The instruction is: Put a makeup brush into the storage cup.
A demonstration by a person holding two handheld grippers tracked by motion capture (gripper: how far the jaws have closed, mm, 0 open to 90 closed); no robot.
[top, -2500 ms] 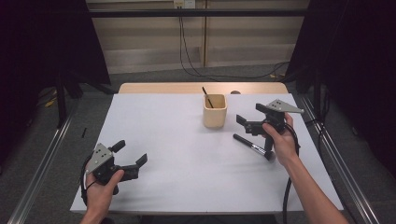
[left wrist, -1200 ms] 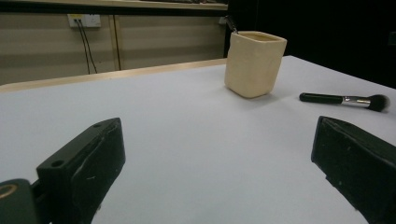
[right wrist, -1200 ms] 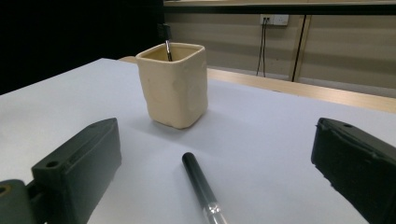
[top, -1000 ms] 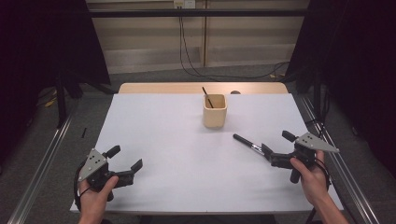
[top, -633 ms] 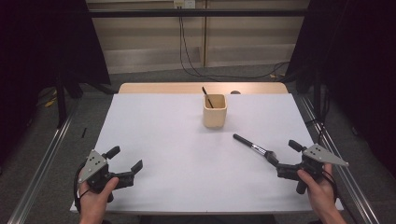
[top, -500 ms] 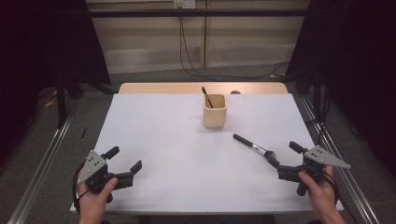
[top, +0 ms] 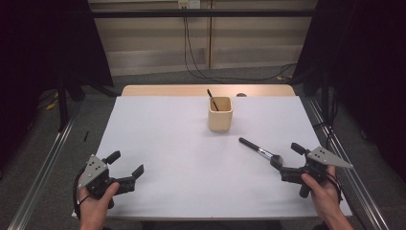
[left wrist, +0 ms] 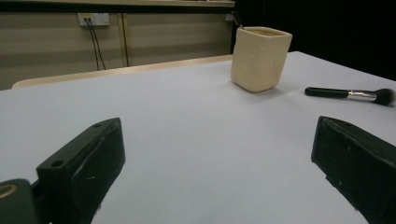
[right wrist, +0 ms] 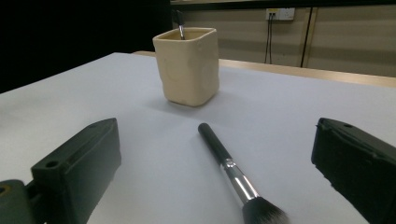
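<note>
Your right gripper (top: 288, 162) sits with jaws apart, nothing held; the brush (top: 261, 152) lies flat at its 11 o'clock, bristles between the jaws. Your left gripper (top: 125, 167) is likewise spread wide, empty.

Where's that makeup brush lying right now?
The makeup brush lies flat on the table's right side, between the beige cup and the open right gripper, bristles toward that gripper.
</note>
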